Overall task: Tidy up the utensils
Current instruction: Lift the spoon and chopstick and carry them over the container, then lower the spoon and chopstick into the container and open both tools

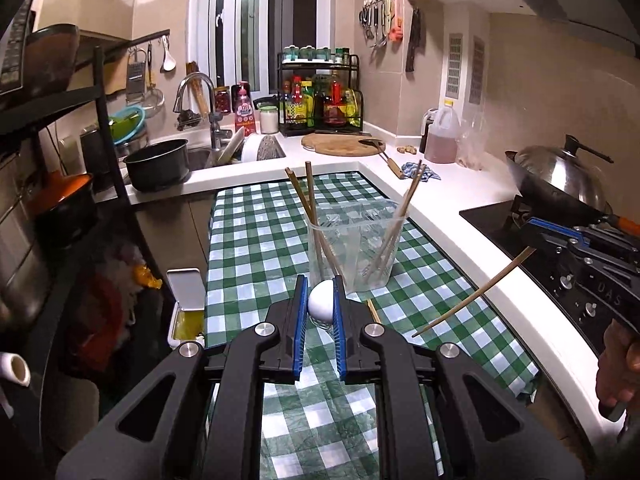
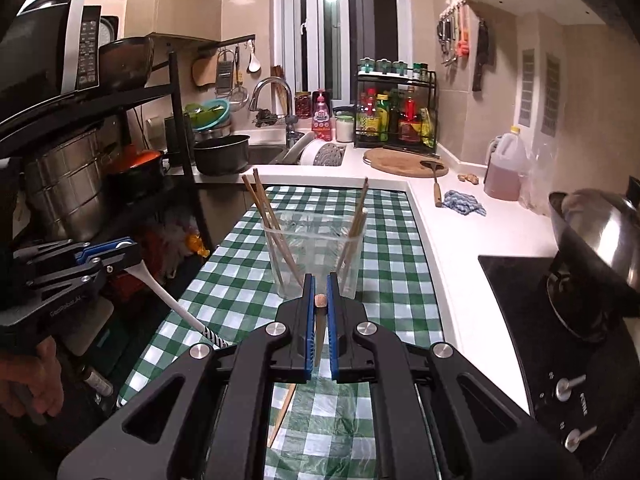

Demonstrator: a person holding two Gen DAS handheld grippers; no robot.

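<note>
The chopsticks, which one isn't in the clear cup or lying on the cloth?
The chopstick gripped by the right gripper, held in the air beside the clear cup. The others stand inside the cup.

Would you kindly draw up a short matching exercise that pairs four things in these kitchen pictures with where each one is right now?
Things:
1. white spoon
2. single chopstick
3. chopsticks
4. round cutting board

Places:
A. standing in the clear plastic cup
B. on the white counter beside the condiment rack
C. clamped in the left gripper
D. clamped in the right gripper

Pairs: 1-C, 2-D, 3-A, 4-B
</note>
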